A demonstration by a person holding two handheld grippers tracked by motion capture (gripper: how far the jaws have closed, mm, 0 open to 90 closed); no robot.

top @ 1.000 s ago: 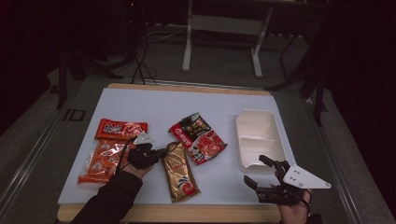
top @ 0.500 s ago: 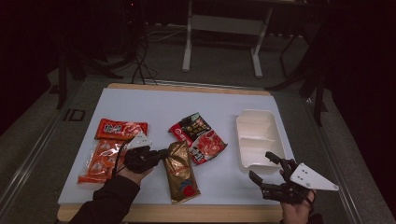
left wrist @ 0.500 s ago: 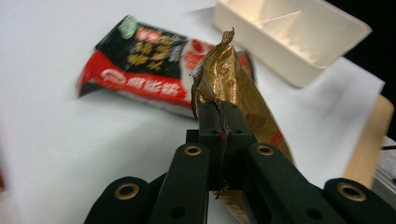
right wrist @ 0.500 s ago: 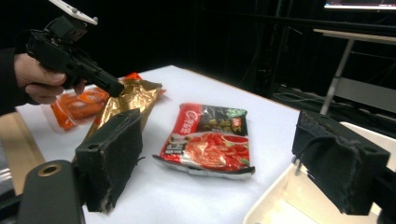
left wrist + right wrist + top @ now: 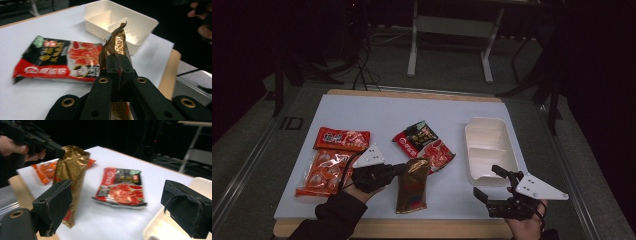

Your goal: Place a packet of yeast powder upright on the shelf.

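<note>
A gold-brown snack packet [image 5: 412, 189] is pinched at its top edge by my left gripper [image 5: 404, 168], which is shut on it. In the left gripper view the crumpled gold edge [image 5: 116, 42] sticks out beyond the closed jaws. The right gripper view has the packet [image 5: 72, 173] hanging upright, its lower end at the table. My right gripper [image 5: 486, 181] hovers near the table's front right corner, beside the white tray [image 5: 472, 150]. It is open and its jaws have just been opening wider, with nothing between the pads [image 5: 53, 205].
A red-and-black packet [image 5: 424, 143] lies mid-table, also seen in the left gripper view [image 5: 57, 58]. Two orange-red packets [image 5: 332, 160] lie at the left. The two-compartment tray [image 5: 147, 22] is empty. The wooden table edge [image 5: 422, 227] runs along the front.
My left gripper has risen and pulled the gold packet's top end up off the table. The right gripper's jaws stand slightly wider; that hand has barely moved.
</note>
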